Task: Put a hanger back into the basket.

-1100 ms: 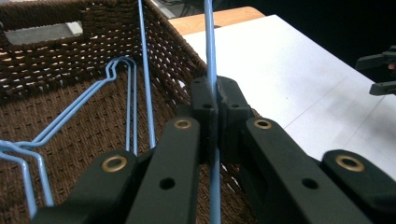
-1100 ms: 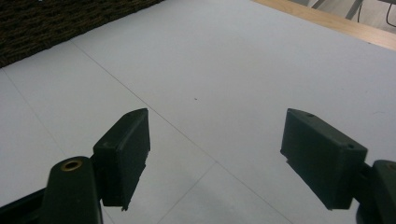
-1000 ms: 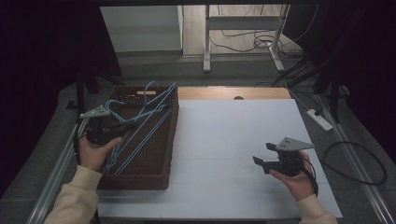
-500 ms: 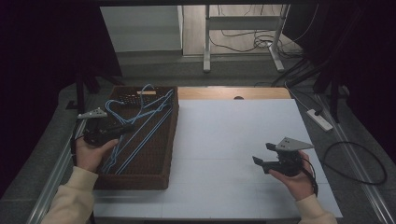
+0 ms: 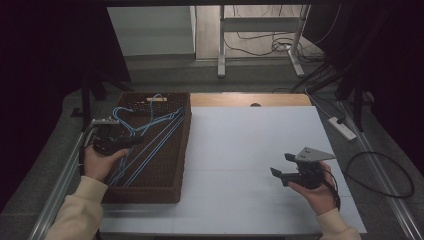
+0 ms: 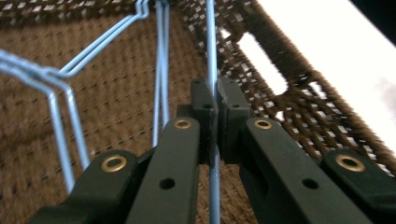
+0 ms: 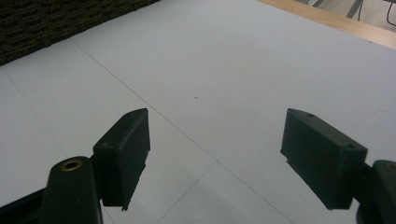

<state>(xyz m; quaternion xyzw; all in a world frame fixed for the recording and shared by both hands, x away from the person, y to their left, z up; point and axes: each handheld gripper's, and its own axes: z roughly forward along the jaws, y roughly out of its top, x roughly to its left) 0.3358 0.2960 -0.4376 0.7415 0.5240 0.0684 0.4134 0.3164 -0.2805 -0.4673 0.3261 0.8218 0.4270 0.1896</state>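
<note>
A brown woven basket (image 5: pixel 180 150) on the table's left holds several light blue wire hangers (image 5: pixel 150 140). My left gripper (image 5: pixel 131 142) reaches into the basket from its left side and is shut on one blue hanger wire (image 6: pixel 211 56), which runs straight up between the black pads (image 6: pixel 203 100). More hanger wires (image 6: pixel 60 74) lie to the left over the woven floor. My right gripper (image 5: pixel 280 166) rests at the right of the white table top (image 5: pixel 250 135), open, with nothing between its jaws (image 7: pixel 215 140).
The basket's woven side wall (image 6: pixel 285 107) rises close to the right of my left jaws. A wooden strip (image 5: pixel 250 100) edges the table's far side. Cables and a power strip (image 5: pixel 342 127) lie on the floor to the right.
My left gripper has sunk lower into the basket with the hanger wire, and the raised hangers have come down. The right gripper has stayed put.
</note>
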